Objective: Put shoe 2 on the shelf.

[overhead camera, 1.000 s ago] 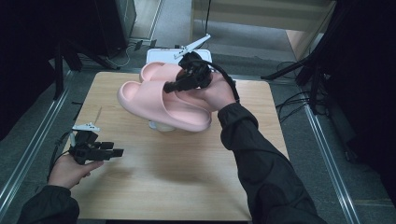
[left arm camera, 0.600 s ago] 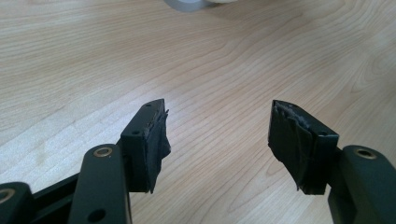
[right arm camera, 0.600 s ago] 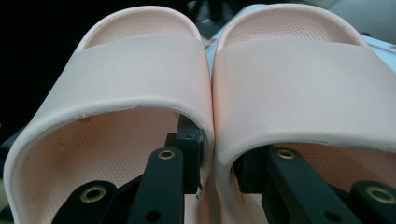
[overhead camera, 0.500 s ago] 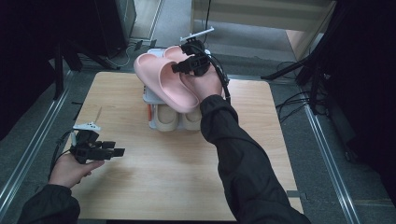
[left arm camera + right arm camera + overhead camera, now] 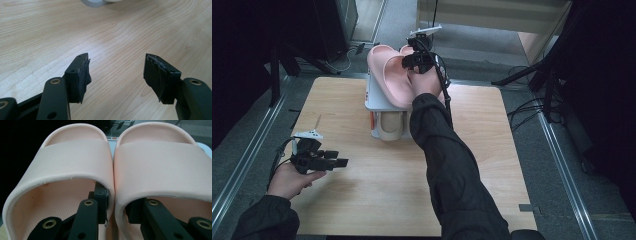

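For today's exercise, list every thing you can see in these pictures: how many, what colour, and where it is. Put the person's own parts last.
Slippers: two, pink, side by side, pinched together by their inner walls in the right gripper, above the rack at the table's far edge.
Rack: one, white, at the table's far middle, under the slippers; a beige thing lies on its lower level.
Table: one, light wood, centre.
Floor rails: grey, along both sides of the table.
Right gripper: one, black, one jaw inside each slipper, closed on both.
Left gripper: one, black, jaws open and nothing between them, low over the table's near left.
Sleeves: two, dark.
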`<action>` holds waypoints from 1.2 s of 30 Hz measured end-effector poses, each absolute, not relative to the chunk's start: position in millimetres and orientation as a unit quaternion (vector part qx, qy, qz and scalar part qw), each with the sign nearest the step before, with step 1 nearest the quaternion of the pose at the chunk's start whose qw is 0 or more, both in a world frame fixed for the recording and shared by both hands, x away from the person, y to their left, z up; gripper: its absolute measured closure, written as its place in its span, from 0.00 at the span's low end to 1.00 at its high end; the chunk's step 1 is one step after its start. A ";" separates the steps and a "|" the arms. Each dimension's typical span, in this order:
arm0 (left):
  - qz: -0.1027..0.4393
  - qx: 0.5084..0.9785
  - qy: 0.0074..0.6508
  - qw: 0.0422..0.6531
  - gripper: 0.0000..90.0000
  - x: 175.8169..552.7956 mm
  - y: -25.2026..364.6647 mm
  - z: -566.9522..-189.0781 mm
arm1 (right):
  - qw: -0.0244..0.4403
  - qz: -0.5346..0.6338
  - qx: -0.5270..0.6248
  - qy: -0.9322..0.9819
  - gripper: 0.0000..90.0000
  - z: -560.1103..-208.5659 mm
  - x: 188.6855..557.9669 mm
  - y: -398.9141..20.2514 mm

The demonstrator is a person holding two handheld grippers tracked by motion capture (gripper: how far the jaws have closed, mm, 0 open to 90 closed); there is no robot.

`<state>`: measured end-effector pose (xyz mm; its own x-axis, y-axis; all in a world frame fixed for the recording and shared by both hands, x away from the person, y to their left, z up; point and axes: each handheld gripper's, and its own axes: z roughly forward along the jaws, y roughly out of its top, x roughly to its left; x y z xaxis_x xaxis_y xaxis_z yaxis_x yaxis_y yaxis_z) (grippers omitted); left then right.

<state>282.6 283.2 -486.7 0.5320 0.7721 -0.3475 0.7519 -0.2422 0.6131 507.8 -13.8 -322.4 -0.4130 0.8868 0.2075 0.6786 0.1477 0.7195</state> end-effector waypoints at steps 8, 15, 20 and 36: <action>0.014 0.795 0.472 0.381 0.43 282.5 279.2 -486.6 | 0.168 0.379 0.557 0.720 0.84 -328.5 507.6 -1.0; 0.011 0.796 0.471 0.379 0.43 281.8 278.9 -486.9 | 0.184 0.373 0.571 0.708 0.83 -328.7 516.9 -1.0; 0.007 0.798 0.469 0.378 0.43 282.3 277.9 -487.9 | 0.184 0.368 0.582 0.701 0.83 -334.0 521.9 0.5; 0.003 0.801 0.465 0.376 0.42 282.1 277.6 -488.1 | 0.173 0.373 0.592 0.693 0.74 -335.8 529.2 8.5</action>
